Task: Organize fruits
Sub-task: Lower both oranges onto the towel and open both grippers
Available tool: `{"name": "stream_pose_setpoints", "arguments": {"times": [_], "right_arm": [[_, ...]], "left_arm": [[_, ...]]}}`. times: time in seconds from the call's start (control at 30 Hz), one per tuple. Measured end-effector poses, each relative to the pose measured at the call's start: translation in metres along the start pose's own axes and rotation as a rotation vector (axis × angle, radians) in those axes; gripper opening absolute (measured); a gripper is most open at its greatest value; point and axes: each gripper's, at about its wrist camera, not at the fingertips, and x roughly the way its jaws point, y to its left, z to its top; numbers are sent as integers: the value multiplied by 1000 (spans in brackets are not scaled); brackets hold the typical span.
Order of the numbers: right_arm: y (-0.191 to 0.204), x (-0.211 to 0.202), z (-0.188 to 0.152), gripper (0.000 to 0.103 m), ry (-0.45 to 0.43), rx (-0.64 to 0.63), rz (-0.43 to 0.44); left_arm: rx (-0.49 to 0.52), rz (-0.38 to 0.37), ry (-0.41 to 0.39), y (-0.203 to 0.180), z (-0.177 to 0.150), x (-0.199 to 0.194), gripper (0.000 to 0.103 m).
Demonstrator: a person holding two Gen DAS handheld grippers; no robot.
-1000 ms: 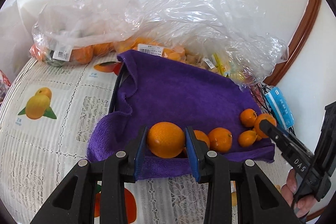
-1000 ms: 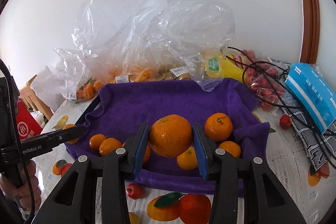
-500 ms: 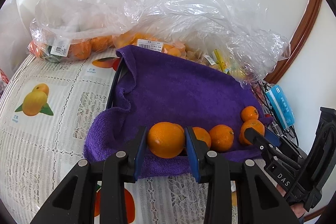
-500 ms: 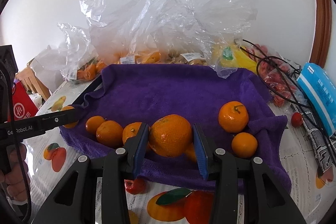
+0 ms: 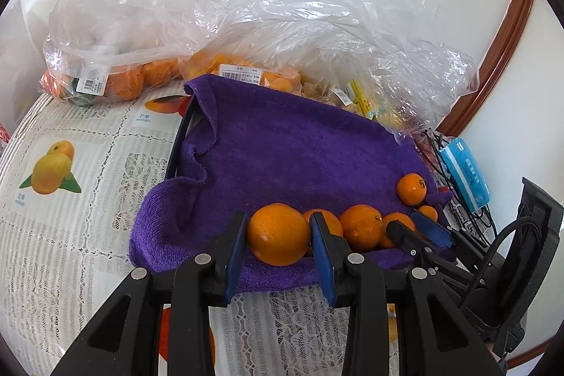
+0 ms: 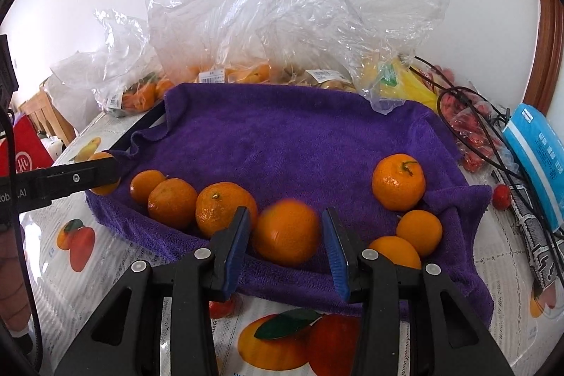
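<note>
A purple towel (image 5: 282, 147) (image 6: 282, 143) lies over a black tray (image 5: 178, 143) on the table. In the left wrist view my left gripper (image 5: 278, 236) is shut on an orange (image 5: 278, 233) just above the towel's front edge. In the right wrist view my right gripper (image 6: 286, 235) holds a bigger orange (image 6: 286, 232) between its blue pads; this fruit looks blurred. Three oranges (image 6: 172, 203) sit in a row to its left. Three smaller ones (image 6: 398, 182) lie at the right. In the left wrist view the right gripper (image 5: 414, 229) is close on the right.
Clear plastic bags of fruit (image 6: 246, 23) pile up behind the tray. A blue tissue pack (image 6: 535, 157), black cables (image 6: 486, 108) and a bag of red fruit (image 6: 472, 129) crowd the right side. Small red fruits (image 6: 500, 194) lie on the printed tablecloth (image 5: 70, 199). A person's hand (image 6: 10, 288) is at far left.
My right gripper has come down and nearer to the towel's front edge with its orange, closing in beside the left gripper. That orange now looks blurred. The left gripper has stayed put.
</note>
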Motion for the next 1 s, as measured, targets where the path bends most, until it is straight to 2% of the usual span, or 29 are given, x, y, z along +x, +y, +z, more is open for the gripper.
{"name": "stream_pose_setpoints", "arguments": {"times": [0.33,0.67,1.0], "right_arm": [[-12,-34,7,44,-75,41,8],[-32,-34,10,44,-52,146,36],[-33,-36,10,44,-53,152,41]], "left_arm": [[-11,-27,16,-8,8,13,34],[-1,26,16,-21,15,40,34],[32,47,12,-24,14,41,34]]}}
